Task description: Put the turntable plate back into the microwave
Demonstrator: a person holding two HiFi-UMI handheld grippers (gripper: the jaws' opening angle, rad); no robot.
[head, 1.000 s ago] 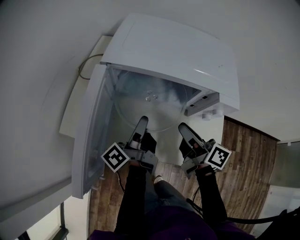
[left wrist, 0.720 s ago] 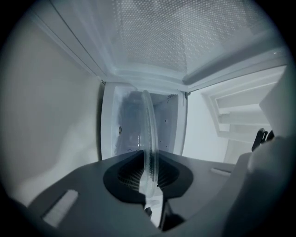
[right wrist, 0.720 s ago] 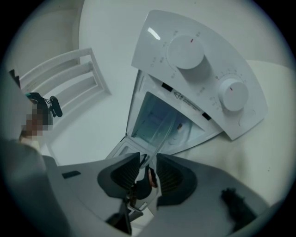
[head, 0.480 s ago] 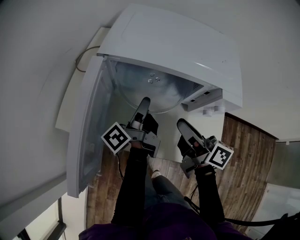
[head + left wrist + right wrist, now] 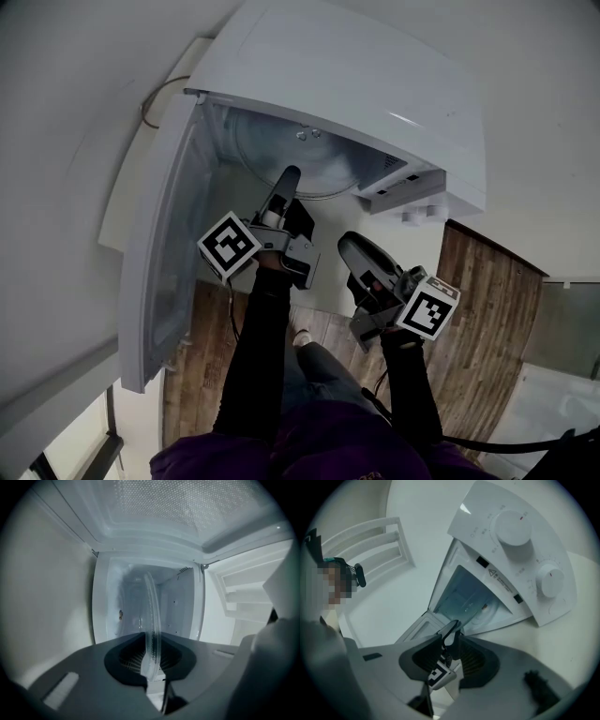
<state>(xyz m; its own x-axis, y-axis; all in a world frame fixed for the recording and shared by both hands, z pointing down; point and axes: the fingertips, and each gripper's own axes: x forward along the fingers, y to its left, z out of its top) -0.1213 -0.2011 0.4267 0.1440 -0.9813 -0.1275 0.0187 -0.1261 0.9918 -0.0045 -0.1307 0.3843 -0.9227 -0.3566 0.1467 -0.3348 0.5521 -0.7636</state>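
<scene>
My left gripper (image 5: 286,178) is pinched on the near rim of the clear, round glass turntable plate (image 5: 323,167). The plate lies flat, mostly inside the smooth white boxy microwave (image 5: 375,84), whose hinged door (image 5: 164,253) is swung wide. My right gripper (image 5: 351,249) hangs outside, jaws spread, holding nothing. The walls are white, with a brown wood-plank floor (image 5: 487,309) below.

The clear glass turntable plate (image 5: 151,616) is clamped at its near rim by the left gripper (image 5: 151,662) and is partly inside the white microwave (image 5: 356,84), whose door (image 5: 169,253) is swung open.
</scene>
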